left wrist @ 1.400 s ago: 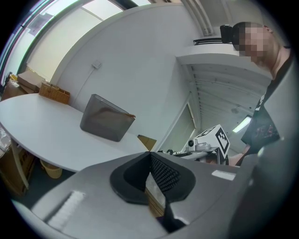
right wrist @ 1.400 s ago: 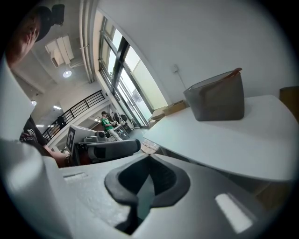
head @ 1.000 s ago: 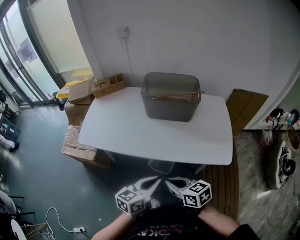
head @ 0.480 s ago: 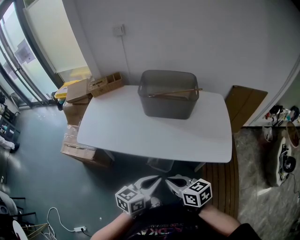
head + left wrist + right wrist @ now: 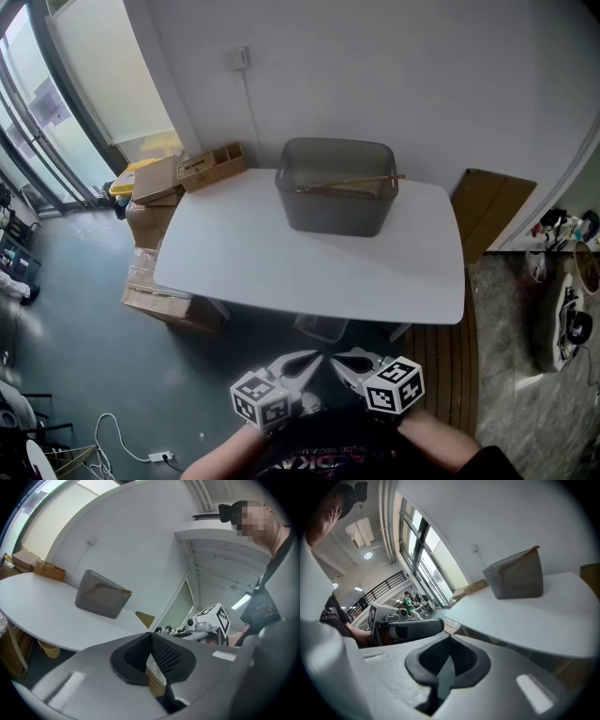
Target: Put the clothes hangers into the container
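A grey translucent container (image 5: 337, 185) stands at the far side of the white table (image 5: 281, 262), near the wall. A wooden clothes hanger (image 5: 352, 184) lies across its top, one end poking over the right rim. The container also shows in the left gripper view (image 5: 102, 594) and the right gripper view (image 5: 516, 577). Both grippers hang close to the person's body, below the table's near edge and far from the container. My left gripper (image 5: 314, 359) is shut and empty. My right gripper (image 5: 335, 361) is shut and empty, tip to tip with the left.
Cardboard boxes (image 5: 159, 183) and a wooden organiser (image 5: 214, 166) stand left of the table by the window. More boxes (image 5: 159, 291) sit under the table's left edge. A brown board (image 5: 487, 214) leans against the wall on the right. Cables (image 5: 131, 452) lie on the dark floor.
The view shifted slightly a second ago, then held still. Both grippers stay in the same place, shut.
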A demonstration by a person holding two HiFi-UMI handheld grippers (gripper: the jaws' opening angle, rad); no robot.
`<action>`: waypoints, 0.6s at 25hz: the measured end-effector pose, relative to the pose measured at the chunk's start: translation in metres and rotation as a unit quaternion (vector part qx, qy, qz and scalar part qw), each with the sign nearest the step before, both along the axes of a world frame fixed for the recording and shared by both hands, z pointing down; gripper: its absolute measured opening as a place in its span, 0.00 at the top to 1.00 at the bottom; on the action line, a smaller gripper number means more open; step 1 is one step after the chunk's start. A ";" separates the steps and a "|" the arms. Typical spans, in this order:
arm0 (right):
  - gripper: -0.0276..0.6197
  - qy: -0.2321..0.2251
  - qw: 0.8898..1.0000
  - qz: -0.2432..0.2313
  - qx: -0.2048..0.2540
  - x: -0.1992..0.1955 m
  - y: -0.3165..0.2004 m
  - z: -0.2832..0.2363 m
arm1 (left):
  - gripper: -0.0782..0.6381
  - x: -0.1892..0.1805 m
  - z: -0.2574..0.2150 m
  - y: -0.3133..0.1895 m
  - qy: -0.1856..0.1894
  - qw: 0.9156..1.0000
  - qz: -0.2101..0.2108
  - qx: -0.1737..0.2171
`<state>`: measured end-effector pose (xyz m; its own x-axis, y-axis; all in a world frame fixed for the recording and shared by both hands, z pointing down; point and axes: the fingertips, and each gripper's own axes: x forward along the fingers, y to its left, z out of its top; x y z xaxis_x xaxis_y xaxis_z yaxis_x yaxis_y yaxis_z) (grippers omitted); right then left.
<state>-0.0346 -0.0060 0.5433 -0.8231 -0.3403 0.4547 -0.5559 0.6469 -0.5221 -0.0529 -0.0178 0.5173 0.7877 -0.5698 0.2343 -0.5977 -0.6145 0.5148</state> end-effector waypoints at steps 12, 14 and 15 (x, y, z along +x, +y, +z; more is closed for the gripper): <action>0.95 0.001 1.000 0.004 -0.001 0.004 0.000 0.002 | 0.88 0.005 0.001 0.000 0.003 1.000 0.003 -0.002; 0.95 0.001 1.000 0.005 -0.001 0.005 0.000 0.002 | 0.88 0.005 0.001 0.000 0.003 1.000 0.004 -0.002; 0.95 0.001 1.000 0.005 -0.001 0.005 0.000 0.002 | 0.88 0.005 0.001 0.000 0.003 1.000 0.004 -0.002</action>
